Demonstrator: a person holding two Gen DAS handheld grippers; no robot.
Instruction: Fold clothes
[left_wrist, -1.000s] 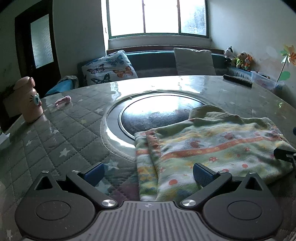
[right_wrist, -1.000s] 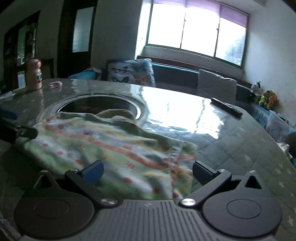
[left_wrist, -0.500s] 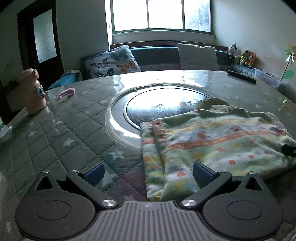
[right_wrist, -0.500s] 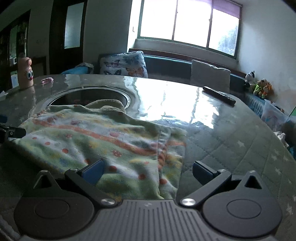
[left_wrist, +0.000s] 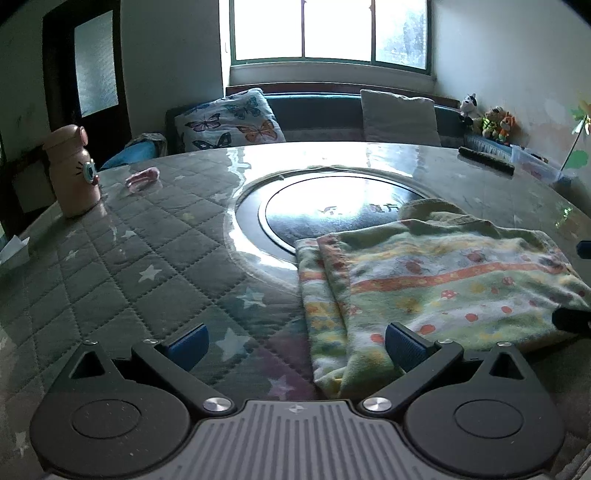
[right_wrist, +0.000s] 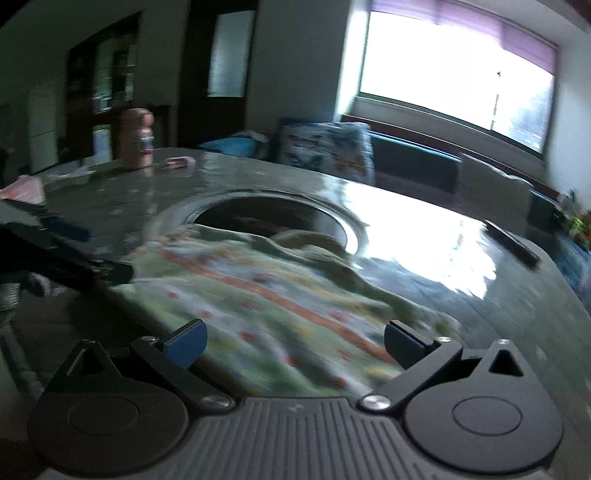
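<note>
A folded green garment (left_wrist: 436, 288) with orange stripes and red dots lies flat on the round table, partly over the dark centre disc (left_wrist: 332, 206). My left gripper (left_wrist: 295, 343) is open, hovering just before the garment's left folded edge, with nothing between its blue pads. In the right wrist view the same garment (right_wrist: 280, 302) looks blurred. My right gripper (right_wrist: 293, 341) stands open over its near edge, empty. The left gripper's fingers (right_wrist: 66, 258) show at the left of that view, and the right gripper's fingertips (left_wrist: 572, 321) at the far right of the left wrist view.
A pink bottle (left_wrist: 72, 171) and a small pink item (left_wrist: 142, 179) stand at the table's left. A dark remote (left_wrist: 485, 164) lies far right. The quilted star tablecloth (left_wrist: 129, 258) covers the table. A sofa with cushions (left_wrist: 232, 120) sits behind, under the window.
Both grippers have pulled back from the garment and stay open. The right wrist view has swung left and is now motion-blurred. The garment lies unmoved.
</note>
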